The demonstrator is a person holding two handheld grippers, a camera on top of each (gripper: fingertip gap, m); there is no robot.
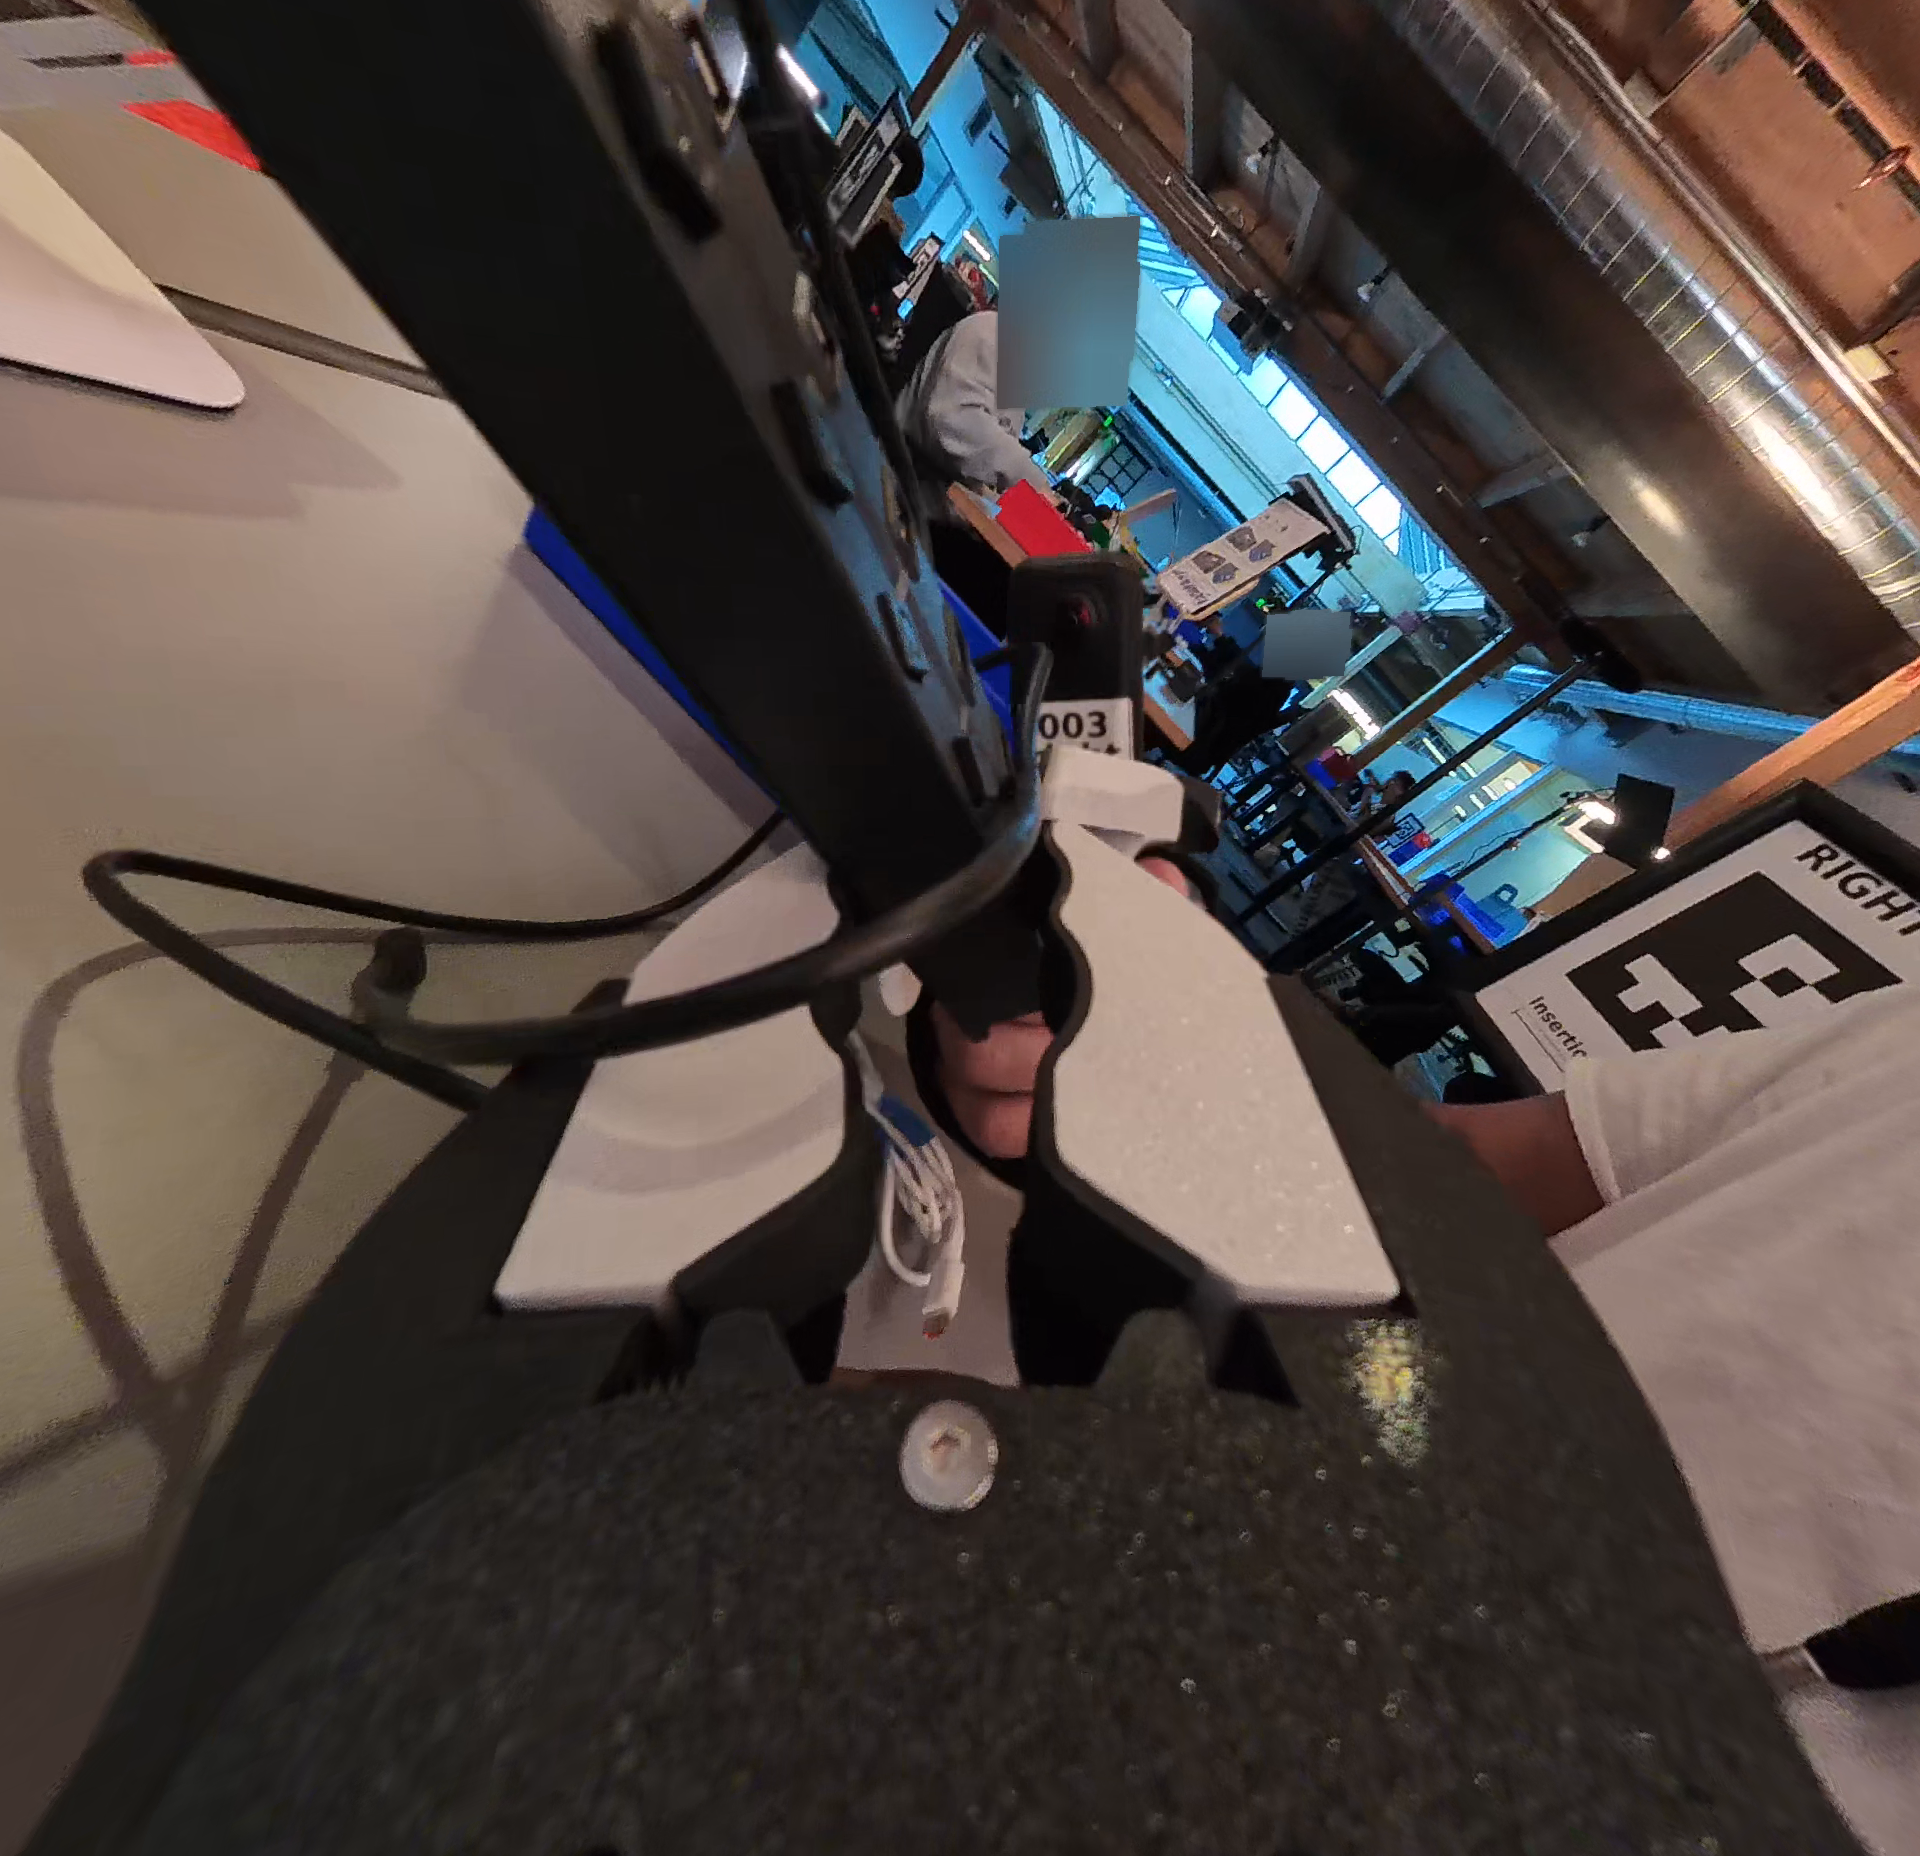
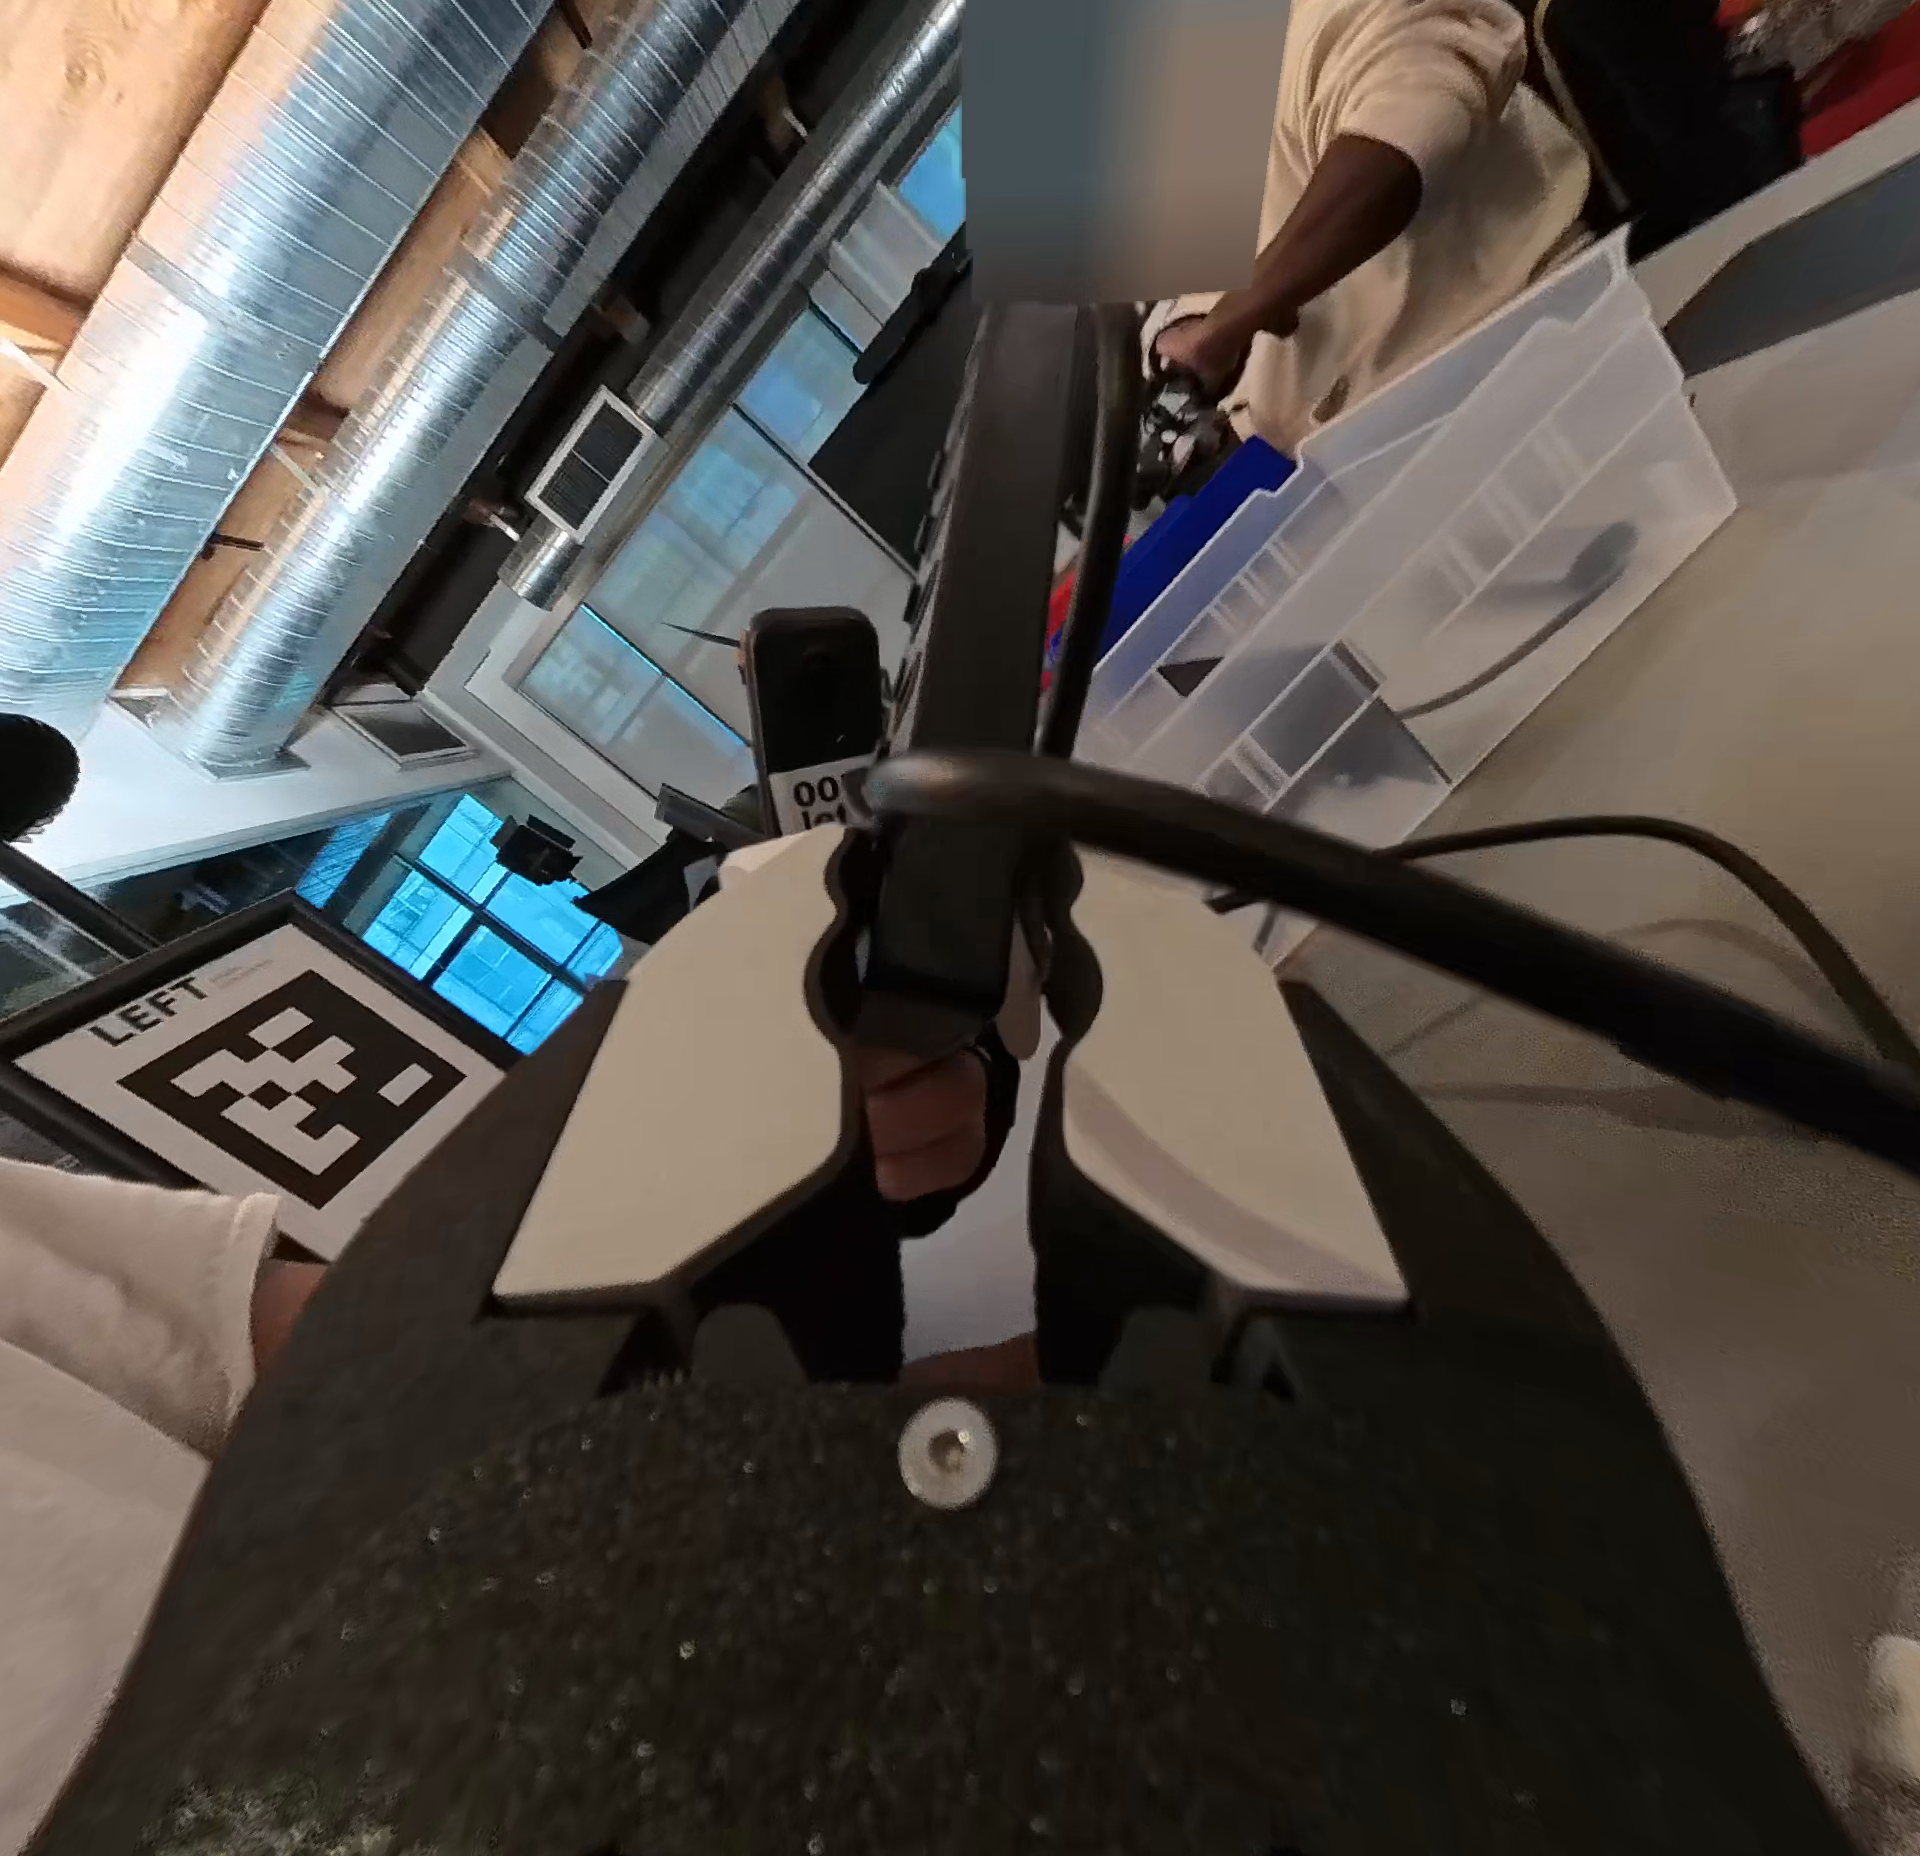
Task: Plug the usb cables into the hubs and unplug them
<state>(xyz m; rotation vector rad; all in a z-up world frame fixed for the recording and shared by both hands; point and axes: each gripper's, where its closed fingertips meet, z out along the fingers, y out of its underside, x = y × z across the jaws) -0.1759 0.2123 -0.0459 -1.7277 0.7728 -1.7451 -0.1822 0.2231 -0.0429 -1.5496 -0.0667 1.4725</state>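
A: Looking along the left gripper (image 1: 987,933). Pinched narrow, seemingly clamped on the lower end of a long black hub (image 1: 582,352).

B: Running which way?

A: Slanting up from centre toward 11 o'clock, lifted off the pale table (image 1: 260,663). Lined with ports along one face.

B: Any cables?

A: Leaving the hub's lower end, a black cable (image 1: 312,907), looping out toward 9 o'clock over the table. Just below the fingertips, toward 6 o'clock, a white cable (image 1: 920,1204), dangling in loose loops and ending in a free plug, in no port.

B: And from the other side?

A: Meeting it head-on, the right gripper (image 2: 940,933). Closed on that same hub end, pressed against both flat faces.

B: Surroundings?

A: At 2 o'clock in the right wrist view, a clear plastic bin (image 2: 1455,518) on the table. At 8 o'clock, a black-and-white marker card (image 2: 291,1068), just above a white sleeve.
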